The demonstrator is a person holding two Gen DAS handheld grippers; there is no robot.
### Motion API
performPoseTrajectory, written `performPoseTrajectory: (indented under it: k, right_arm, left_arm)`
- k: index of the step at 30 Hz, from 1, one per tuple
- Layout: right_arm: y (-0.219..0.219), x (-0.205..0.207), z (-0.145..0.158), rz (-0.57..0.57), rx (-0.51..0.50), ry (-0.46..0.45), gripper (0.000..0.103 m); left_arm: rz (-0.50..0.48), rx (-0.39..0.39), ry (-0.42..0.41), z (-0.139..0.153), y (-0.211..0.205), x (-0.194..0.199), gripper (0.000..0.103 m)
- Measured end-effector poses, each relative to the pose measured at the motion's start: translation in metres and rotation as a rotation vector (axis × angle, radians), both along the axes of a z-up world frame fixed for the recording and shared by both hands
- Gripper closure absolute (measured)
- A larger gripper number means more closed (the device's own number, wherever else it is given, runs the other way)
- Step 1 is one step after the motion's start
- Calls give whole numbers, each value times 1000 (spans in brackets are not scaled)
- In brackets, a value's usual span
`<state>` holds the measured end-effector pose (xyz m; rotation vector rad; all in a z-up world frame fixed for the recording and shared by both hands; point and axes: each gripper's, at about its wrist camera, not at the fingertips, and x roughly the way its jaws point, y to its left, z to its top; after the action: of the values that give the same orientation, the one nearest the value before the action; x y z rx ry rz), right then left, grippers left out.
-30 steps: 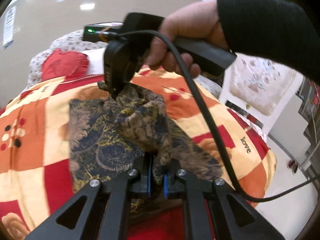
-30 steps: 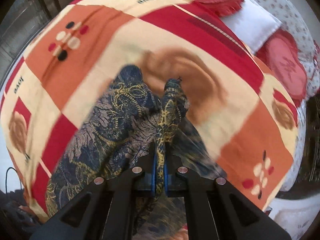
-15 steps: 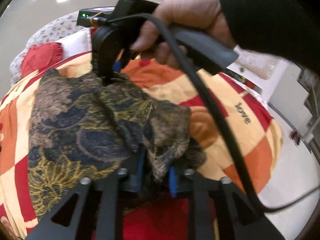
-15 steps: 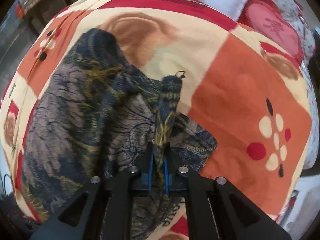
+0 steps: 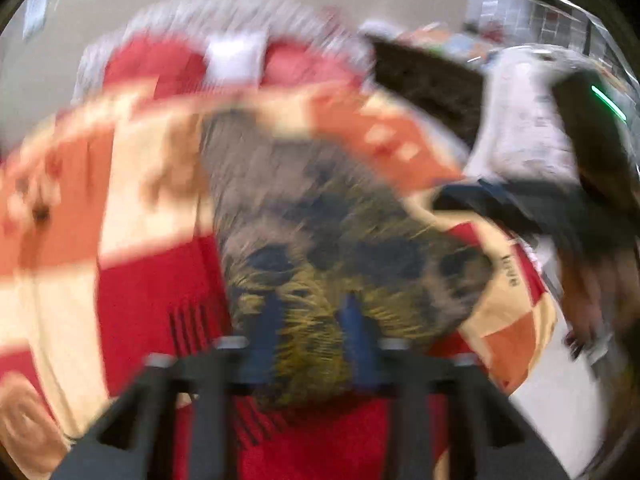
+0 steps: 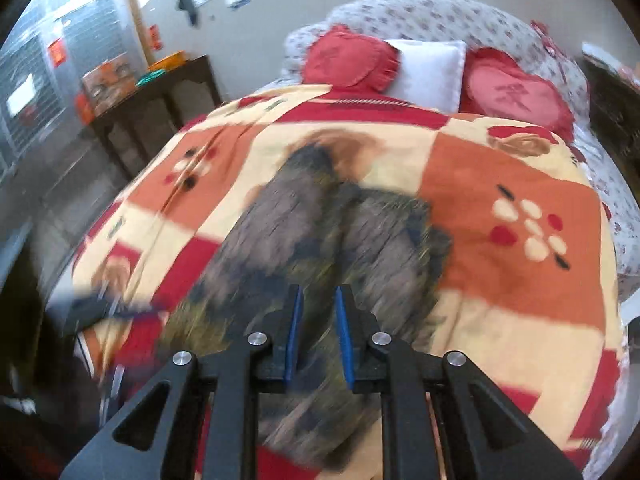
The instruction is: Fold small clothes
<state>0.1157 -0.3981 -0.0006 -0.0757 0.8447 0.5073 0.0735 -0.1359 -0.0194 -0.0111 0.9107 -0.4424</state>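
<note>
A dark patterned garment (image 5: 332,240) with blue, grey and gold print lies folded on the patchwork bedspread (image 5: 120,280); it also shows in the right wrist view (image 6: 320,232). My left gripper (image 5: 311,312) is open, its blue pads apart just above the garment's near edge. My right gripper (image 6: 318,304) is open too, over the garment's near part, holding nothing. The right gripper's body (image 5: 540,208) shows at the right of the left wrist view. Both views are motion-blurred.
Two red heart cushions (image 6: 352,60) and a white pillow (image 6: 428,68) lie at the bed's head. A dark side table (image 6: 156,104) with boxes stands left of the bed. Floor lies beyond the bed's right edge (image 5: 560,380).
Both grippers have opened and let go of the garment, which now lies flat on the bedspread. Both grippers have pulled back and tilted up; the right one has swung to the right.
</note>
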Motion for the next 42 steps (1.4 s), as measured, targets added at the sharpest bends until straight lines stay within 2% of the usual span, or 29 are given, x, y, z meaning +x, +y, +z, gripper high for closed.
performPoseTrajectory:
  k: [1,4,5,6,8,10,12,13,14,15,17,19,22,24,27,28,29,33,38,41,42]
  right_arm:
    - [1,-6,-20,-25,-12,36,84]
    - [-4,-12,-73,-127,-32,115,85]
    - [-12,-22,-81,-159,42,41,85]
    - [-14,-25,-84,-165,60,21,85]
    - [-15,-25,-86,-176,75,5,84]
    - [-15,-22,-83,-173,70,29,84]
    - [-15,-15,-75,-186,47,99,82]
    - [-17,-13,-66,-223,34,118,82]
    - [-20,-12,-57,-254,28,106,81]
    - [-23,-8,-39,-307,38,53,77]
    - [-25,4,-19,-379,86,7,73]
    - [-22,31,-3,-478,118,5,73]
    - [0,74,-3,-534,110,6,73]
    - [14,99,-17,-566,69,22,73]
    - [24,127,-54,-561,5,107,73]
    - [25,130,-65,-548,-10,107,72]
    - [25,122,-69,-534,-13,28,69]
    - [18,119,-74,-525,29,9,68]
    - [19,120,-75,-523,16,0,66]
    - [23,115,-73,-522,1,-10,64]
    - [22,113,-73,-521,-2,-15,64]
  left_arm:
    - [21,-14,43,-13,3,5,86]
    - [20,-40,24,-24,3,-2,86]
    - [23,-29,13,-24,2,-3,86]
    - [25,-18,10,-23,1,-4,86]
    - [35,-24,29,-16,1,-1,85]
    - [43,-73,44,-2,3,15,85]
    - [81,-121,1,23,8,39,83]
    - [100,-131,-13,34,8,53,79]
    - [127,-140,-22,43,8,72,77]
    - [152,-151,-20,49,5,97,77]
    - [161,-176,30,51,-5,139,77]
    - [166,-191,89,43,-17,174,77]
    - [217,-95,88,26,-35,208,77]
    - [245,-53,71,12,-39,216,77]
    - [245,-27,43,-16,-39,213,77]
    - [243,-41,21,-22,-38,210,76]
    - [247,-59,9,-27,-36,208,76]
    - [265,-74,22,-37,-36,218,74]
    - [234,-49,47,-31,-41,230,71]
    - [163,-52,127,-6,-26,240,71]
    - [165,-60,125,6,-16,238,69]
